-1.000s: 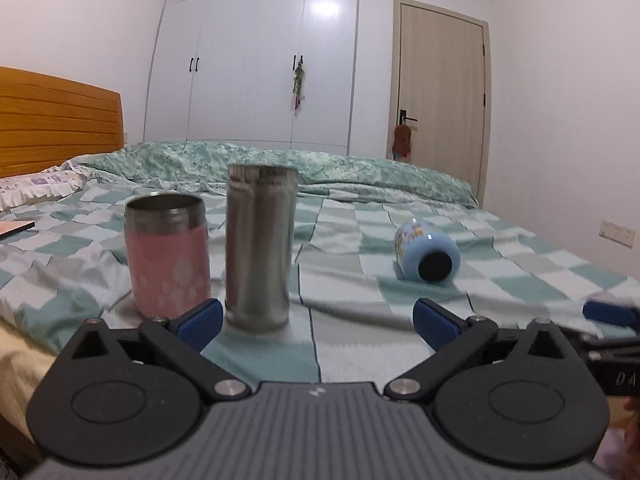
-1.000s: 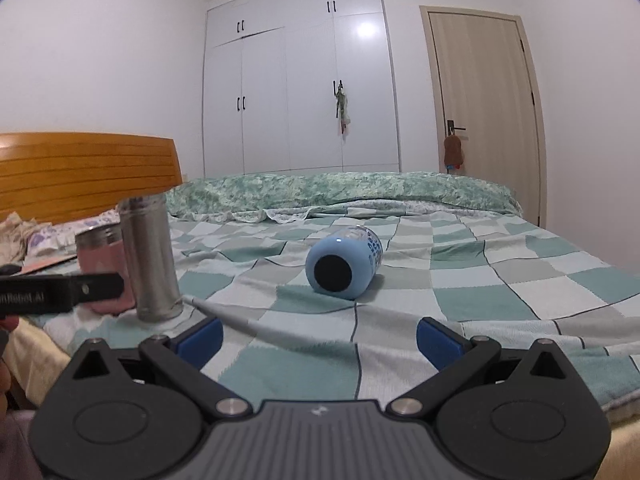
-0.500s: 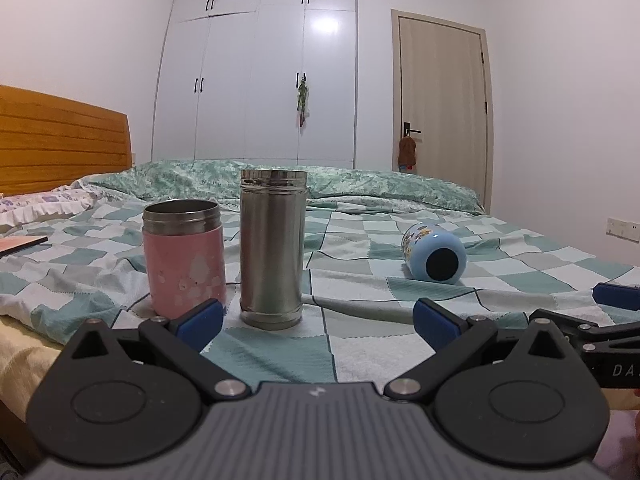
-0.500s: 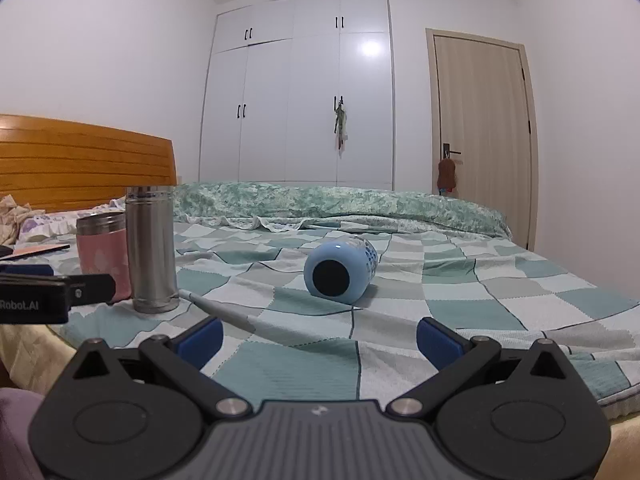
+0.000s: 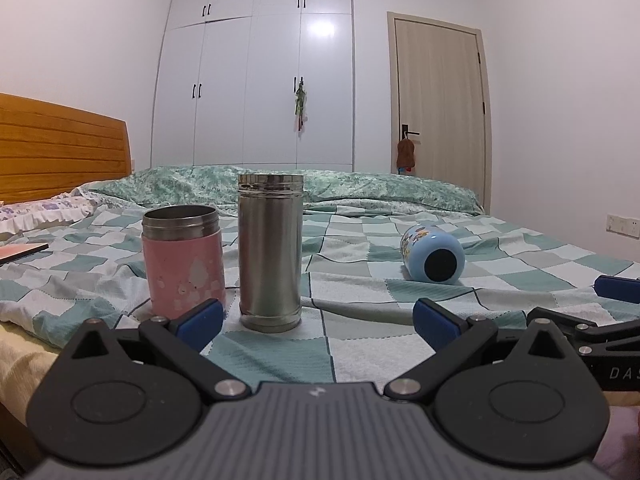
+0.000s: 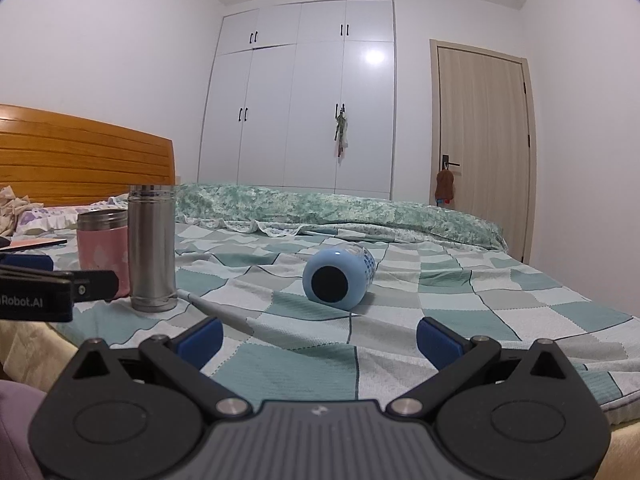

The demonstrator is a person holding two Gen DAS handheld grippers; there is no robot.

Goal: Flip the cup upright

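While you hold both tools low at the near edge of the checked bedspread [image 5: 360, 344], your left gripper [image 5: 318, 316] is spread wide and grips nothing, facing the pink cup [image 5: 182, 258] and, just to its right, the tall steel flask [image 5: 270, 252], both upright. Farther right, well apart from them, the blue cup [image 6: 338, 278] lies on its side, dark end toward you. Your right gripper [image 6: 320, 332] faces it, released and short of it.

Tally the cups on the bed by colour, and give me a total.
Pink cup: 1, upright
Silver cup: 1, upright
Blue cup: 1, lying on its side
Total: 3
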